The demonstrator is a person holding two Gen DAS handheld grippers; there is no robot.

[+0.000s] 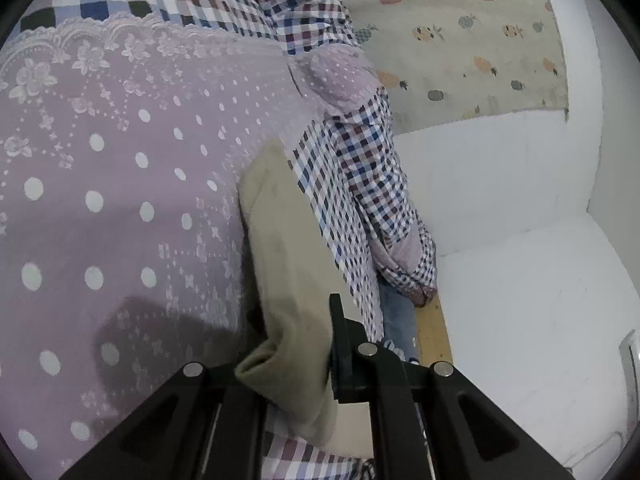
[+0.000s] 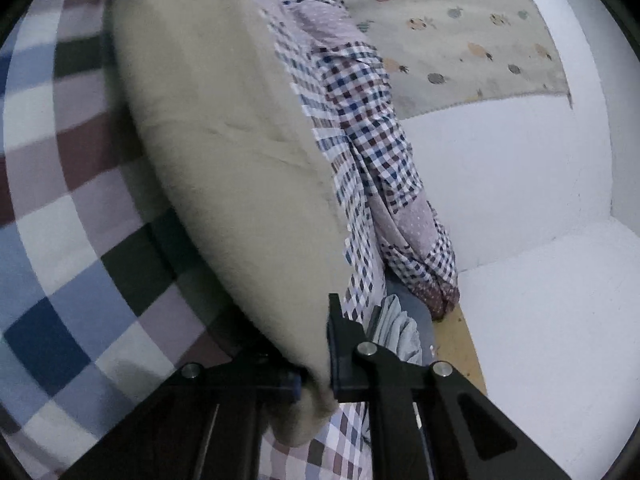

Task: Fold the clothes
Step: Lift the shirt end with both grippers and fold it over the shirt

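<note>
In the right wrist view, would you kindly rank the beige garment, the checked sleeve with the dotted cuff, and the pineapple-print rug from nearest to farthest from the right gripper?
1. Beige garment: clamped in the right gripper, running up and left.
2. Checked sleeve with the dotted cuff: hanging just right of the garment, farther ahead.
3. Pineapple-print rug: on the floor at upper right, farthest.

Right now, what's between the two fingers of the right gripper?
In the right wrist view, a fold of the beige garment fills the gap of the right gripper; the fingers are closed on it, nothing else between.
</note>
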